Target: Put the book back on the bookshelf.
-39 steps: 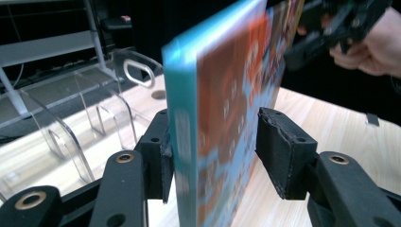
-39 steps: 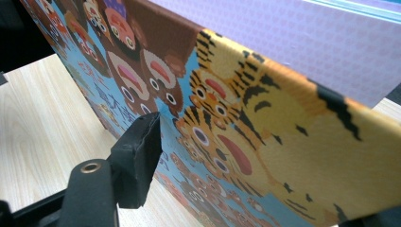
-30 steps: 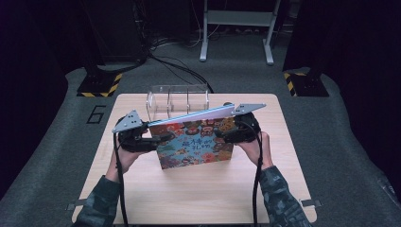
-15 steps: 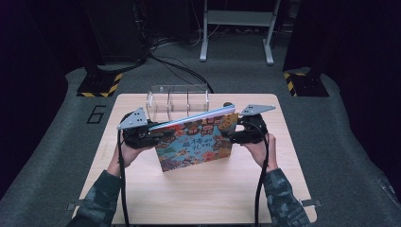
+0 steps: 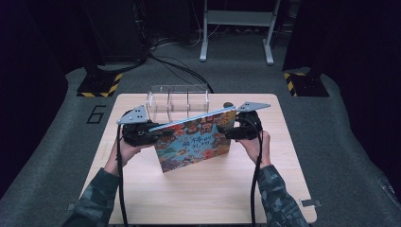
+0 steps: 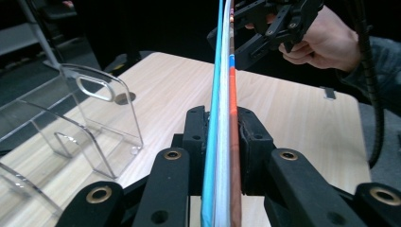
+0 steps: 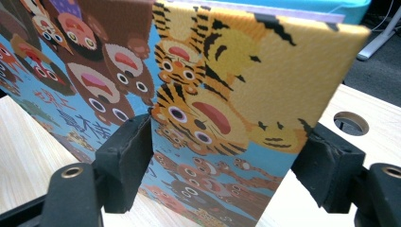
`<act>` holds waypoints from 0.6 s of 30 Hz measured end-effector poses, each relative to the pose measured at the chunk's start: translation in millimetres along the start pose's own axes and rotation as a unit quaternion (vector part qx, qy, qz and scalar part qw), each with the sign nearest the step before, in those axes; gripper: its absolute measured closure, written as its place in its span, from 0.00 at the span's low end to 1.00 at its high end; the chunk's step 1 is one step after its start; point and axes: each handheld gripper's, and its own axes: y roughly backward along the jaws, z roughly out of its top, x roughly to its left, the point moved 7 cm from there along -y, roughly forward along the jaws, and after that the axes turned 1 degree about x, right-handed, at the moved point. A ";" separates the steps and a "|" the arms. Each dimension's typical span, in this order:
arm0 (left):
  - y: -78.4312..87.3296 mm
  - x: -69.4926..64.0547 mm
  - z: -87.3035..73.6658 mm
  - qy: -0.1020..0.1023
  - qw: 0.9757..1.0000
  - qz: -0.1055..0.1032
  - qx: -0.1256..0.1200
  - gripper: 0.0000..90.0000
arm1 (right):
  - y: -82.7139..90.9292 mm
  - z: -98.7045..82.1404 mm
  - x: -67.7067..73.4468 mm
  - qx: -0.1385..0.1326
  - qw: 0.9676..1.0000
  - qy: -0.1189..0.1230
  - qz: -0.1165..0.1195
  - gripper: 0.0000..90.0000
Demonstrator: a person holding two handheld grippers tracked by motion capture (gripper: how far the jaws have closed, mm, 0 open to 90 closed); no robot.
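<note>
Fingers (image 6: 250,146) of the left gripper (image 6: 220,151) are clamping the edge of the picture book (image 5: 195,142), having just been closing onto it, the black pads pressing both covers at the bottom centre of the left gripper view. At the right of the high view, the right gripper (image 5: 231,130) is sitting beside the book's other edge; in its own view the fingers (image 7: 125,156) are standing spread, having just been opening, with the tiger-printed cover between them but no pad pressing it. The book is standing tilted above the middle of the tabletop (image 5: 208,198), just in front of the clear acrylic rack (image 5: 177,101) at the frame's upper centre. It is looking thin, stiff and fairly light, with a glossy, likely slippery cover, so one grip risks letting it swing. Taking hold well inside an edge, pads flat across both covers, is looking safest before sliding it into a slot of the rack.
</note>
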 end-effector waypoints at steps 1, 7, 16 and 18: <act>-1.1 -0.1 -0.2 -0.006 1.000 0.000 0.006 0.84 | 0.1 -0.1 0.1 0.002 1.000 0.003 -0.002 0.27; -10.6 -3.5 0.8 0.003 1.000 0.007 0.016 0.83 | 0.5 0.1 0.8 0.001 1.000 0.008 -0.003 0.27; -12.2 -7.2 2.4 -0.003 1.000 0.002 0.015 0.80 | 21.6 -22.7 -23.1 -0.007 0.999 -0.025 -0.043 0.11; -12.6 -6.9 2.4 -0.011 1.000 0.000 0.021 0.79 | 26.1 -43.2 -36.8 -0.001 0.997 -0.045 -0.058 0.07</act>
